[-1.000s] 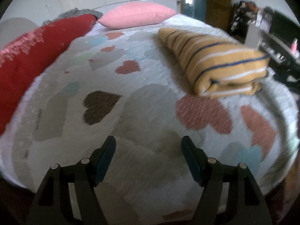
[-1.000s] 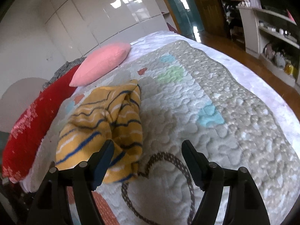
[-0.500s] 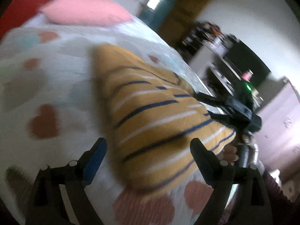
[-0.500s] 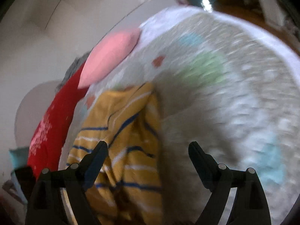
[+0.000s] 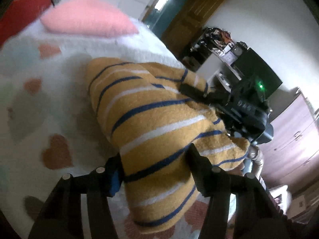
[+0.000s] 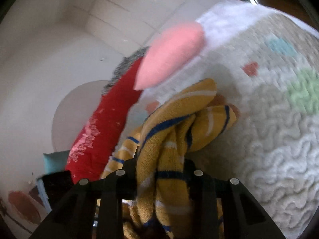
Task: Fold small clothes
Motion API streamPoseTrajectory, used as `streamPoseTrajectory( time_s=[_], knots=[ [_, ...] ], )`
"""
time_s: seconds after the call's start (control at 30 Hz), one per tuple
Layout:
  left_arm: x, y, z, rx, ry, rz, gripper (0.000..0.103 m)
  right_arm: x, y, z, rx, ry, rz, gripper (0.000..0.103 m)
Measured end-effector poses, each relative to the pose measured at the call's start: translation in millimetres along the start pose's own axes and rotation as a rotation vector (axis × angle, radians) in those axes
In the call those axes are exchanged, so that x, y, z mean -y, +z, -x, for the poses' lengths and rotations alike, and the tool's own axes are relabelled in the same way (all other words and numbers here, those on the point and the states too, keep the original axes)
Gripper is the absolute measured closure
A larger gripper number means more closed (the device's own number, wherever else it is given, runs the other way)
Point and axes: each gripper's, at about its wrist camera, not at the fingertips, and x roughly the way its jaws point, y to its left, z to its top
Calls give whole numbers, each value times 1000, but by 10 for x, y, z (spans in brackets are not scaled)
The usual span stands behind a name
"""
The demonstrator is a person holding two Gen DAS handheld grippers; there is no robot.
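Observation:
A folded mustard-yellow garment with blue and white stripes (image 5: 159, 119) lies on the heart-patterned quilt (image 5: 39, 99). Its near end sits between the fingers of my left gripper (image 5: 155, 167), whose jaws are closing and press on both sides of it. In the right wrist view the same garment (image 6: 171, 139) is bunched and pinched in my right gripper (image 6: 159, 169), whose jaws are also closing. From the left wrist view, the right gripper's black body (image 5: 245, 109) reaches the garment's far side. The underside of the garment is hidden.
A pink pillow (image 5: 87, 18) and a long red cushion (image 6: 103, 129) lie at the head of the bed. Off the bed's edge stand cluttered shelves (image 5: 219, 45), a wooden door (image 5: 191, 14) and a purple wardrobe (image 5: 295, 139).
Both grippers swung in onto the striped garment from opposite sides. Their jaws went from wide apart to closed on the cloth. The cloth now bunches up in the right gripper.

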Motion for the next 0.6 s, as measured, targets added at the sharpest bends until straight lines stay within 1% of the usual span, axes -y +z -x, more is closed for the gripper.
streamPoseTrajectory(
  time_s=[0.03, 0.07, 0.1, 0.13, 0.17, 0.2, 0.23, 0.3, 0.37, 0.4, 0.47, 0.53, 0.6],
  knots=[
    [3, -3, 29, -1, 41, -10, 44, -11, -11, -47, -4, -12, 3, 70],
    [-20, -33, 11, -8, 90, -9, 42, 24, -29, -91, -14, -49, 1, 65],
    [-57, -76, -15, -17, 134, -8, 42, 78, -64, -146, -28, -133, 6, 61],
    [-110, -137, -98, -47, 199, -13, 42, 113, -104, -146, -35, -200, 16, 56],
    [-159, -224, -205, -89, 265, -19, 42, 159, -141, -163, -35, -299, 25, 56],
    [-219, -337, -318, -129, 307, -16, 41, 193, -161, -124, -21, -337, 19, 56],
    [-273, -440, -364, -134, 295, 2, 41, 224, -180, -40, -1, -333, -4, 56],
    [-311, -530, -313, -99, 266, 34, 40, 180, -189, 153, 35, -308, -26, 56],
    [-297, -555, -225, -72, 247, 51, 40, -35, -192, 289, 40, -305, 49, 62],
    [-281, -582, -148, -47, 245, 60, 40, -146, -200, 301, 31, -302, 83, 63],
    [-228, -646, -12, -8, 264, 64, 39, -379, -252, 331, -6, -283, 155, 63],
    [-182, -754, 122, 27, 284, 54, 38, -520, -355, 330, -41, -273, 202, 63],
    [-157, -808, 226, 57, 306, 40, 36, -567, -487, 200, -103, -304, 233, 63]
  ],
)
